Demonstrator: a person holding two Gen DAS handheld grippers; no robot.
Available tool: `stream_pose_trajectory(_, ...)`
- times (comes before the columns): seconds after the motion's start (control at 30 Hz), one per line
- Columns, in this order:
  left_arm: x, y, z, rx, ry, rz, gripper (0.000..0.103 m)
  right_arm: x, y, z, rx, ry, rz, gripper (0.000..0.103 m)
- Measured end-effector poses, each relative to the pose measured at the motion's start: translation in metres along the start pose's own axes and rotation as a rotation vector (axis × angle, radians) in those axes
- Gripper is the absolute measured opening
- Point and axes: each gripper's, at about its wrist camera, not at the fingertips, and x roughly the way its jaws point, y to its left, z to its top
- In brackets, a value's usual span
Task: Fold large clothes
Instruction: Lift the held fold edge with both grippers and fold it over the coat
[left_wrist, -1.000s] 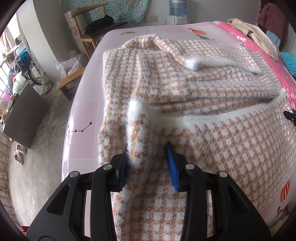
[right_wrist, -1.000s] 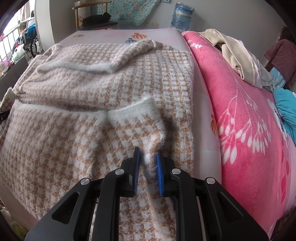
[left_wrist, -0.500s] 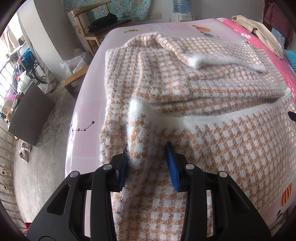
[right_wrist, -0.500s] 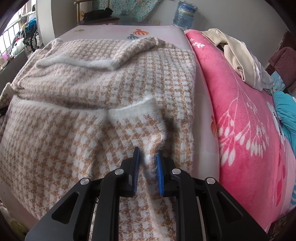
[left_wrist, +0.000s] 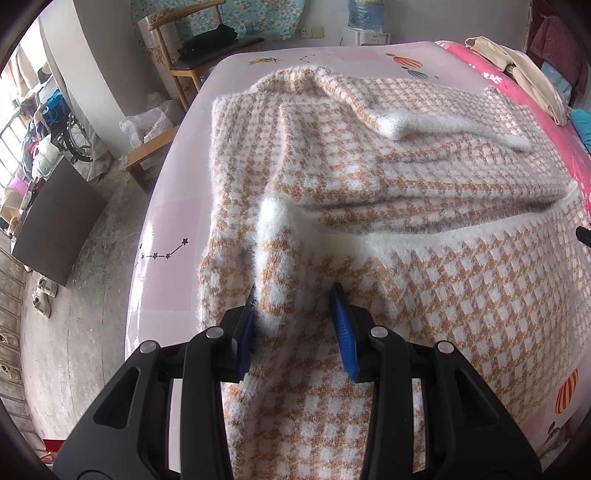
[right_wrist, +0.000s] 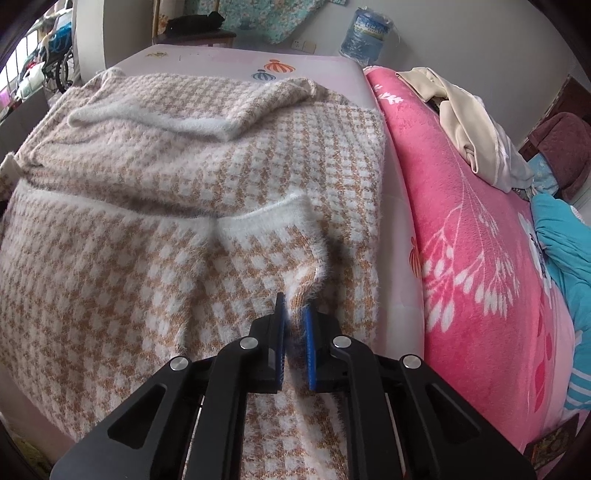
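A: Since a second ago, the jaws of the right gripper (right_wrist: 293, 325) have been drawn in and are clenched on a ridge of the sweater (right_wrist: 166, 258). The left gripper (left_wrist: 295, 317) is unchanged, parted around a bunched fold.

B: Surface, near to far?

A: Sweater spread on the pale pink sheet (left_wrist: 170, 236), long axis running away toward the far folded sleeve. Pink blanket (right_wrist: 461, 240) beside it, wooden chair (left_wrist: 192, 55) beyond.

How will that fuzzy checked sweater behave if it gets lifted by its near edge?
The sweater will probably sag limply: it already lies in soft folds. Its fuzzy knit likely resists slipping from the right tool. It looks thick, so probably fairly heavy.
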Motion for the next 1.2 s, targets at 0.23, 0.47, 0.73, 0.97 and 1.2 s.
stream_pose_trajectory(0.23,-0.026,0.009,-0.018,-0.05,-0.109,-0.044,0.009,-0.038,-0.006,-0.005,0.035,-0.088,-0.016,0.008)
stream_pose_trajectory(0.47,-0.106,0.01,-0.016,-0.011,-0.323,-0.045,0.007,-0.098,-0.028,0.001,0.126,-0.233,0.0,0.007)
stream_pose_trajectory(0.73,-0.127,0.012,0.076,0.043,-0.475,-0.02,0.007,-0.105,-0.053,0.09,0.098,-0.411,-0.008,0.007)
stream_pose_trajectory(0.97,-0.049,0.032,0.188,-0.018,-0.374,-0.063,0.007,-0.024,-0.081,0.188,0.171,-0.367,0.091,0.007)
stream_pose_trajectory(1.2,0.067,0.043,0.21,-0.1,-0.116,-0.087,0.021,0.115,-0.073,0.215,0.183,-0.047,0.217,0.022)
